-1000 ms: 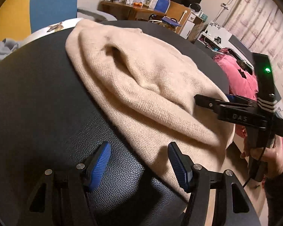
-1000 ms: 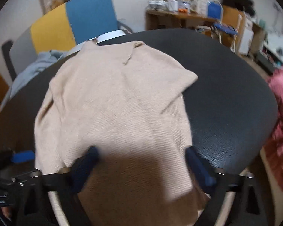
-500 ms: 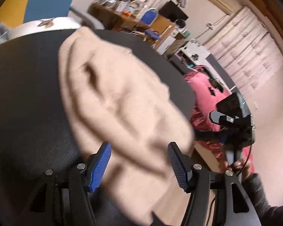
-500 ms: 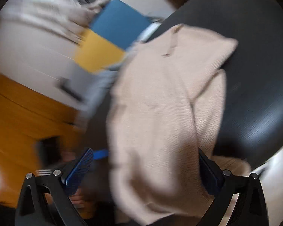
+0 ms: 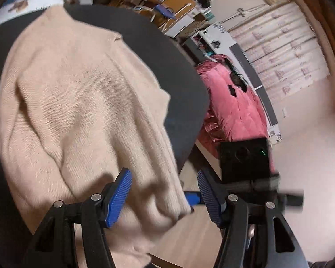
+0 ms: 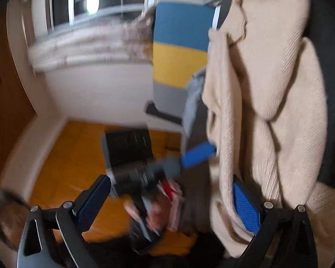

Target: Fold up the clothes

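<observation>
One beige sweater (image 5: 82, 116) lengthwise across the black table (image 5: 158, 51), hem overhanging.

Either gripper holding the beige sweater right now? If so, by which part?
Nothing is held. The left gripper stands open over the beige knit sweater at its hanging edge, pads apart. The right gripper has just been opening; it gapes wide, clamping nothing.

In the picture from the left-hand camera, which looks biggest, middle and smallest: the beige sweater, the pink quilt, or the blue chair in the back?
As they appear in the left wrist view:
1. beige sweater, by far the largest, though it also lies nearest the camera
2. pink quilt
3. blue chair, smallest, but it stands far off, so its real size is unsure
</observation>
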Motion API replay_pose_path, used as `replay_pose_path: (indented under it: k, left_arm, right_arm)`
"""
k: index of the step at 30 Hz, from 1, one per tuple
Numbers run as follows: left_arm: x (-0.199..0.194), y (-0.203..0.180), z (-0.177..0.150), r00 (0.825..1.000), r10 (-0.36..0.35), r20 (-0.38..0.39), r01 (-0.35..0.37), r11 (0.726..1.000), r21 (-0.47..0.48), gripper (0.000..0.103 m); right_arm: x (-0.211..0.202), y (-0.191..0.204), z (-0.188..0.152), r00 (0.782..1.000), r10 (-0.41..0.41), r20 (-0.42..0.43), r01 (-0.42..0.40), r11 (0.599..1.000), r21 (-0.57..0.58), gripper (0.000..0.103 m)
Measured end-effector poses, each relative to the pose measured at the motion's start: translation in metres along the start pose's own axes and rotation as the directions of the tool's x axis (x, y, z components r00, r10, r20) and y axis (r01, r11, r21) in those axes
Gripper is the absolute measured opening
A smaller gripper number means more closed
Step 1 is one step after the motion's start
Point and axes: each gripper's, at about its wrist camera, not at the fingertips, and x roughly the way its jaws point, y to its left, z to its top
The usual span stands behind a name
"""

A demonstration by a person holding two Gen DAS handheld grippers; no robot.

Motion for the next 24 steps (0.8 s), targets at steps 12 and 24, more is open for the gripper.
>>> replay_pose_path:
  k: [12, 24]
  left_arm:
    - [0.03, 0.013, 0.029, 0.976, 0.145, -0.163, -0.133, 0.987, 0.086, 0.048]
    - [-0.144, 0.124, -0.01, 0.962, 0.098, 0.256, -0.047, 0.979, -0.196, 0.005]
  right_arm:
    - [0.093, 0.064, -0.041, 0.965, -0.245, -0.095, 0.166, 0.847, -0.505, 0.103]
    - [0.104, 0.077, -0.04, 0.949, -0.309, -0.066, 0.252, 0.865, -0.433, 0.103]
